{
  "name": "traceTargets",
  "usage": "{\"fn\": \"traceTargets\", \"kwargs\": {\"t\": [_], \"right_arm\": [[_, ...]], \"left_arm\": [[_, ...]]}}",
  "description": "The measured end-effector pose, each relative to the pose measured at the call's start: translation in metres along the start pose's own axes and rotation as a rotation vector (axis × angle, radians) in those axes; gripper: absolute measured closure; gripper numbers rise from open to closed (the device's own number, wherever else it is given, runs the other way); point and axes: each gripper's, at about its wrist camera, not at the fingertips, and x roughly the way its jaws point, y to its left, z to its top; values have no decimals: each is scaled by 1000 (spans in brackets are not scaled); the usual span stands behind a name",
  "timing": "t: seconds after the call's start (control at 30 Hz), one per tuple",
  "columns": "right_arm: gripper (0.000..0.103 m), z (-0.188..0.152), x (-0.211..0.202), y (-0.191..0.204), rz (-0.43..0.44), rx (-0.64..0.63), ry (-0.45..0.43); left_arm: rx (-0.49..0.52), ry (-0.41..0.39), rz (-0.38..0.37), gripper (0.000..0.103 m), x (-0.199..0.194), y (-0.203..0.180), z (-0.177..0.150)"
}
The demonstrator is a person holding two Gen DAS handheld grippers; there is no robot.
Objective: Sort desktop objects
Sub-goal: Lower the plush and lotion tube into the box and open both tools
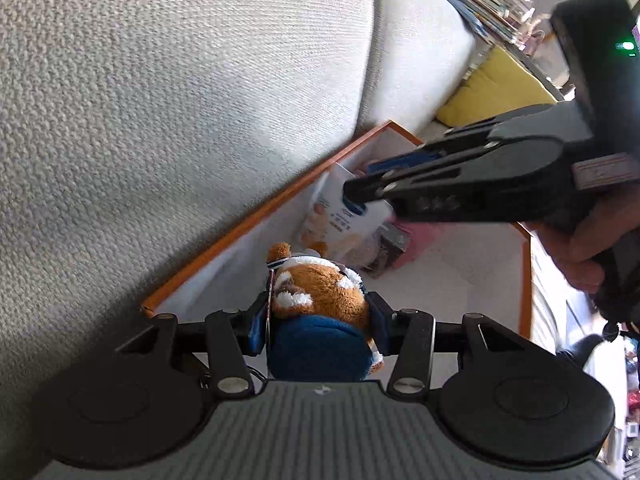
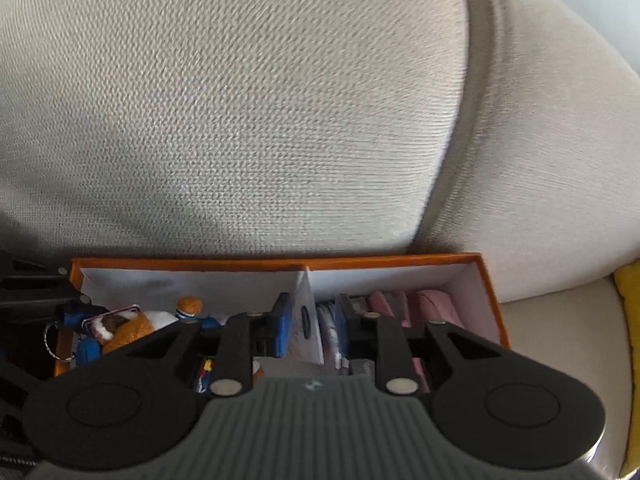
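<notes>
Sofa, orange box, plush toy, two grippers.

I log, by size: grey woven sofa cushion (image 2: 240, 112) behind everything; orange-rimmed box (image 2: 490, 300) against it, white inside, a white packet (image 1: 352, 216) and pink folded items (image 2: 432, 306) in its right part. Plush toy (image 1: 320, 300), orange-brown with a blue base, sits above the box's left part, clamped between the pads of my left gripper (image 1: 320, 320). My right gripper (image 2: 312, 326) hangs over the packet, jaws slightly apart, pads not pressing it as far as I can tell.
</notes>
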Motion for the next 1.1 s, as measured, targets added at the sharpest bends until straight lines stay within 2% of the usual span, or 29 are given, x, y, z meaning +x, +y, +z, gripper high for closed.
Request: {"fn": "traceTargets", "kwargs": {"t": [0.1, 0.3, 0.33, 0.37, 0.43, 0.57, 0.7, 0.97, 1.03, 1.1], "right_arm": [[79, -9, -20, -5, -48, 17, 10], [79, -38, -43, -23, -116, 51, 83], [79, -43, -46, -26, -115, 52, 96], [79, -47, -49, -30, -106, 51, 109], [79, -49, -51, -30, -96, 44, 140], [80, -69, -55, -42, -140, 35, 182], [80, -80, -55, -56, -150, 55, 184], [81, -83, -31, -74, -167, 60, 185], [81, -84, -28, -78, -170, 69, 185], [81, -86, -24, -80, -169, 75, 188]], "left_arm": [[58, 10, -42, 47, -8, -7, -4], [226, 38, -159, 47, 10, -35, 17], [251, 40, -171, 47, 13, -48, 13], [280, 40, -182, 47, 16, -76, -1], [338, 43, -209, 47, 21, -88, -2], [425, 48, -254, 47, 37, -109, -1], [516, 28, -251, 47, 47, -125, -2], [591, 69, -256, 47, 82, -147, 2], [635, 32, -200, 47, 88, -154, 1], [617, 59, -188, 47, 96, -156, 2]]}}
